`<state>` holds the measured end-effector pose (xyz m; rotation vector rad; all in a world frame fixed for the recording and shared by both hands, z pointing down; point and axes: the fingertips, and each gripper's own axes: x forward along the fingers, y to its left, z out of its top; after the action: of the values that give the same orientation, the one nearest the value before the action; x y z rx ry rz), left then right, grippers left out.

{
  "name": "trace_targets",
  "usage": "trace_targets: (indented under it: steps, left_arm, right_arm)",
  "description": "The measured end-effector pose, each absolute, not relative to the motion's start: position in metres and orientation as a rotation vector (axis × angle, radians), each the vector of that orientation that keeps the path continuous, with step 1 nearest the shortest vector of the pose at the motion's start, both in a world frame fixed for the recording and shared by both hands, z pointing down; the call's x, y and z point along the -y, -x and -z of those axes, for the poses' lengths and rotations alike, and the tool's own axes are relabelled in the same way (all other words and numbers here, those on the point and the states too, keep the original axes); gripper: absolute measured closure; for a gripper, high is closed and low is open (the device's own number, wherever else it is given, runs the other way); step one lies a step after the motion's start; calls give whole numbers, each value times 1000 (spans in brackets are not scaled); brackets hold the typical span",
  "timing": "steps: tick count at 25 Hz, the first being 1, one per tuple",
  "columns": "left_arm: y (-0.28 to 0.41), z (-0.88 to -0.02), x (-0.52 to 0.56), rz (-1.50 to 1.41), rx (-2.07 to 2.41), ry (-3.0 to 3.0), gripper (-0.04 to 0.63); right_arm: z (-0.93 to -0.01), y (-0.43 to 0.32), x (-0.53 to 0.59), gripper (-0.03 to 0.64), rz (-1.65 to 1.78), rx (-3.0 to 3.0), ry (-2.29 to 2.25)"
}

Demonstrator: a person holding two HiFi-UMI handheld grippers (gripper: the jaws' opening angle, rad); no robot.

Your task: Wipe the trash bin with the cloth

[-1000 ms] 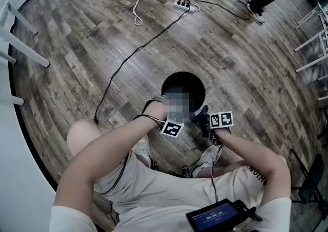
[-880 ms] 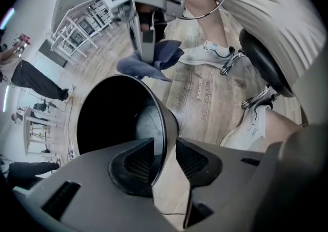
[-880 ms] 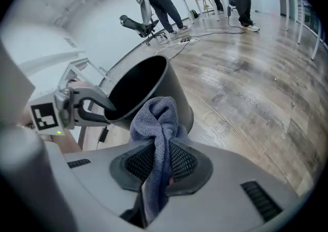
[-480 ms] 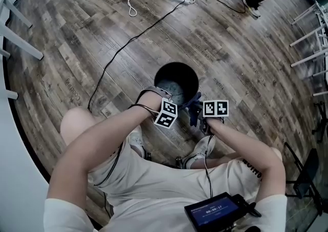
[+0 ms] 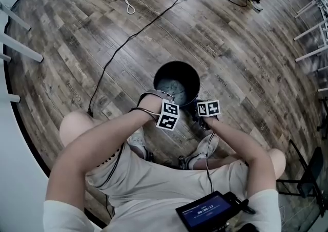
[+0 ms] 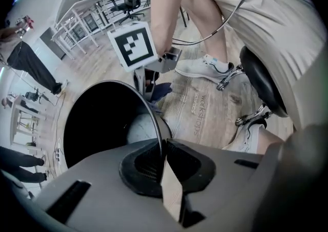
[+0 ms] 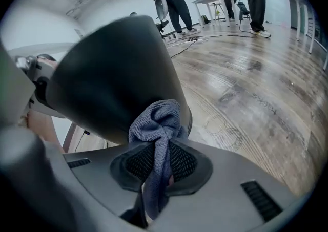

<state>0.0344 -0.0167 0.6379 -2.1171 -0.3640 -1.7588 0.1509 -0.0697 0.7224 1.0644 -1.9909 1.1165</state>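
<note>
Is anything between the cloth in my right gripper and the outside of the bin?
Nothing visible. The cloth, pinched in the right gripper, sits right before the outer wall of the bin; contact itself is unclear. The left gripper, whose jaws have just been closing, grips the rim apart from it.

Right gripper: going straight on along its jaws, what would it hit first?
Most likely the outer wall of the trash bin. The right gripper, shut on the cloth, points at it, the bunched cloth leading; whether they touch is unclear.
</note>
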Motion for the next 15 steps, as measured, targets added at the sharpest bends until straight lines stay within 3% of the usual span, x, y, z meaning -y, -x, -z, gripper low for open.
trace_targets:
  steps: [15]
  left_arm:
    - [-53,-635,16,1726,284,2228,563]
  right_arm:
    - [-824,-161,75,557,-1425,1820,-1183]
